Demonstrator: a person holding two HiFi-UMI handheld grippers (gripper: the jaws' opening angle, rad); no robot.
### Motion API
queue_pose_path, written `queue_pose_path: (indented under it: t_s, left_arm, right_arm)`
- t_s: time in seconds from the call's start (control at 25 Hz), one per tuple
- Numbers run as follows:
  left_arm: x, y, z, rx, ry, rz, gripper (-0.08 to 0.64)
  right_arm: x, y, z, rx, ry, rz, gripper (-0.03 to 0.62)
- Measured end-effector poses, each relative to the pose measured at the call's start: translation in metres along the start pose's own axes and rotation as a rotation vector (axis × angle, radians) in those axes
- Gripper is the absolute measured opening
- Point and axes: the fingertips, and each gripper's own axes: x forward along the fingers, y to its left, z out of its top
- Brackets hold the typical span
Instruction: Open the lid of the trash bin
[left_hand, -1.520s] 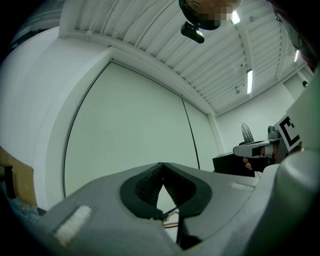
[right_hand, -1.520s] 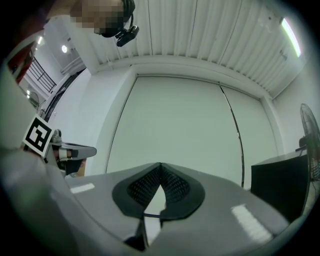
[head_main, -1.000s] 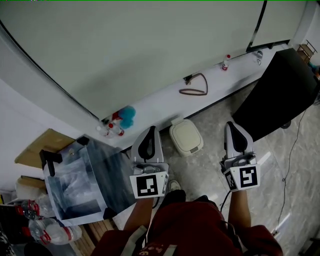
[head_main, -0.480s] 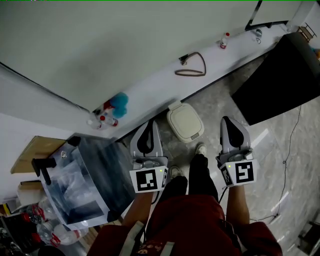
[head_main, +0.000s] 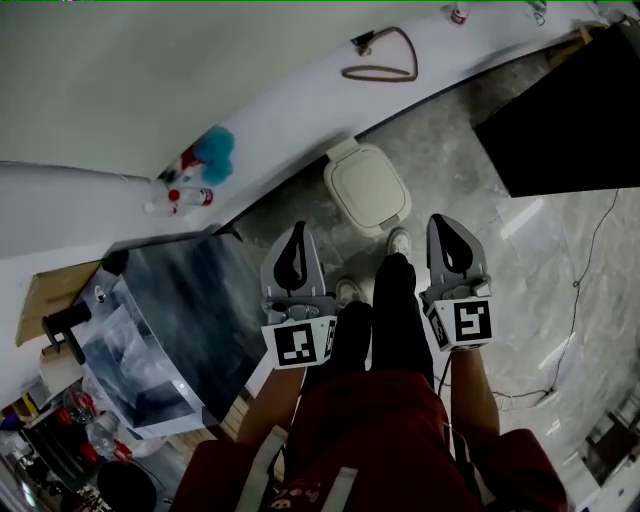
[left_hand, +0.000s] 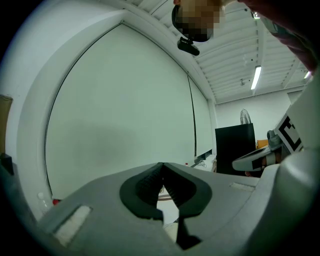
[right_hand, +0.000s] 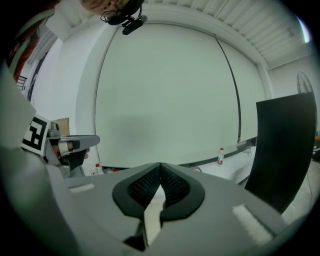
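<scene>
My left gripper (head_main: 297, 232) and right gripper (head_main: 441, 222) keep fingers pressed together, empty, near the closed trash bin (head_main: 367, 188).

The head view looks steeply down from high over the bin (head_main: 368, 188) and ledge (head_main: 460, 50). Both gripper views sit lower, facing the wall (left_hand: 120, 115) roughly level; all three seemingly share the black panel (right_hand: 285, 150).

- Small bottle (head_main: 459, 13): cut off by the head view's top edge.
- Black cabinet (head_main: 575, 120): runs past the right edge.
- Red-capped bottles (head_main: 185, 196): labels too small to read.
</scene>
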Motion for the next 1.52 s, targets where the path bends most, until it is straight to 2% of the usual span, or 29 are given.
queue_pose_path:
  t_s: [0.2, 0.32, 0.56, 0.92, 1.2, 1.36, 1.52]
  left_arm:
    - [0.008, -0.019, -0.059, -0.011, 0.071, -0.024, 0.006]
    - [0.006, -0.029, -0.099, -0.024, 0.139, -0.039, 0.006]
    - [0.010, -0.037, -0.163, -0.024, 0.210, -0.052, 0.006]
    - [0.013, -0.044, -0.257, -0.029, 0.326, -0.061, 0.006]
    - [0.014, -0.049, -0.305, -0.038, 0.393, -0.072, 0.006]
    - [0.016, -0.049, -0.319, -0.039, 0.409, -0.081, 0.006]
    - [0.017, -0.043, -0.327, -0.034, 0.420, -0.080, 0.006]
  right_arm:
    - [0.016, 0.001, -0.065, 0.061, 0.113, 0.036, 0.000]
    - [0.024, 0.004, -0.109, 0.057, 0.164, 0.065, 0.000]
    - [0.044, 0.005, -0.186, 0.070, 0.246, 0.099, 0.000]
    - [0.064, 0.017, -0.296, 0.047, 0.414, 0.183, 0.000]
    - [0.080, 0.025, -0.358, -0.003, 0.526, 0.264, 0.001]
    - [0.084, 0.028, -0.383, -0.012, 0.579, 0.297, 0.054]
    - [0.087, 0.037, -0.408, -0.053, 0.652, 0.366, 0.152]
